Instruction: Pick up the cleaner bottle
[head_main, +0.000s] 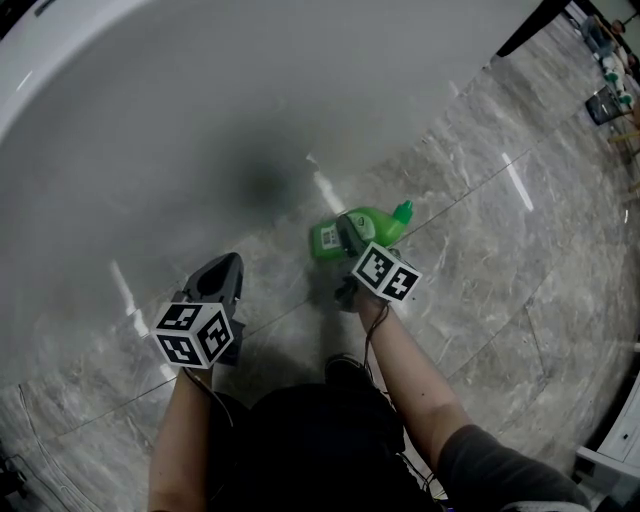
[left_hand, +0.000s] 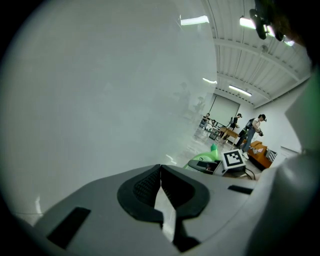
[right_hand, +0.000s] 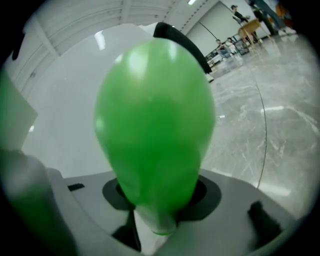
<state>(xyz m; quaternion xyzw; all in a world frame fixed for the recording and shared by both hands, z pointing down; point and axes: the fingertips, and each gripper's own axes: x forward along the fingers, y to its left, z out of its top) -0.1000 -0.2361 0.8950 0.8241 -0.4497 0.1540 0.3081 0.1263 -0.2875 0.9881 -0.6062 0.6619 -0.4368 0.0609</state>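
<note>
A green cleaner bottle with a green cap lies sideways just above the marble floor, and my right gripper is shut on its body. In the right gripper view the bottle fills the space between the jaws of my right gripper, and both pads press on it. My left gripper hangs apart at the left, shut and empty. In the left gripper view the tips of my left gripper meet, and the bottle shows far off to the right.
A large white curved wall fills the upper left. Grey marble floor spreads to the right. White furniture stands at the lower right edge. Far off, people and tables occupy the hall.
</note>
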